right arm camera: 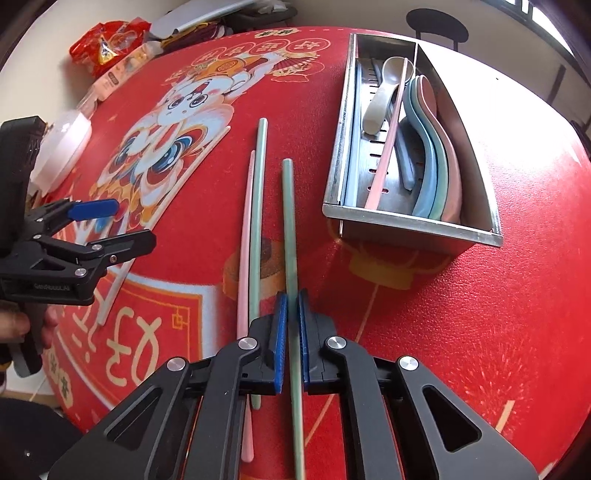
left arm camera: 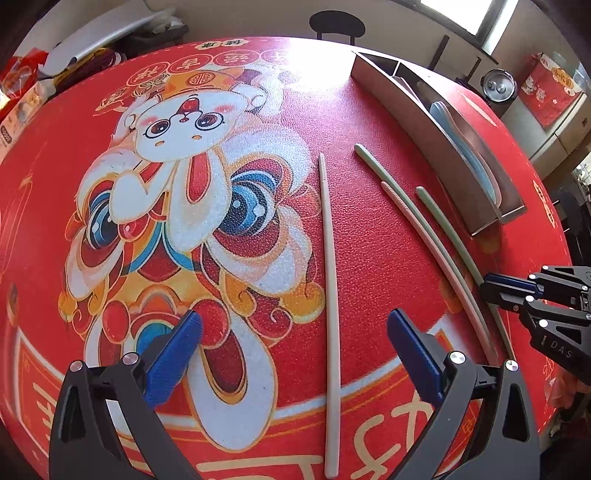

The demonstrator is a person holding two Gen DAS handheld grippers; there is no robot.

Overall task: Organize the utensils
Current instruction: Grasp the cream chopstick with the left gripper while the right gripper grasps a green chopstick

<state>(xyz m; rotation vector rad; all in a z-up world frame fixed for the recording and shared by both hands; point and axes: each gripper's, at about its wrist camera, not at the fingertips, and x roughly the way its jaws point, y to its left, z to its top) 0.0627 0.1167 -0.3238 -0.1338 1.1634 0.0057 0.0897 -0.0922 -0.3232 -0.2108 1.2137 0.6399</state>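
Note:
My right gripper (right arm camera: pixel 292 299) is shut on a green chopstick (right arm camera: pixel 289 221) that lies on the red tablecloth, pointing away; it also shows in the left wrist view (left arm camera: pixel 447 229). Beside it lie a second green chopstick (right arm camera: pixel 258 206) and a pink chopstick (right arm camera: pixel 244 236). A beige chopstick (left arm camera: pixel 330 258) lies just right of my left gripper (left arm camera: pixel 291 328), which is open and empty above the cloth. The steel utensil tray (right arm camera: pixel 334 155) holds spoons (right arm camera: pixel 384 92), a pink chopstick and pastel utensils.
The round table wears a red cloth with a rabbit print (left arm camera: pixel 177 155). Snack bags (right arm camera: pixel 110 40) and a white lid (right arm camera: pixel 68 136) sit at the far left edge. A stool (left arm camera: pixel 337 24) stands beyond the table.

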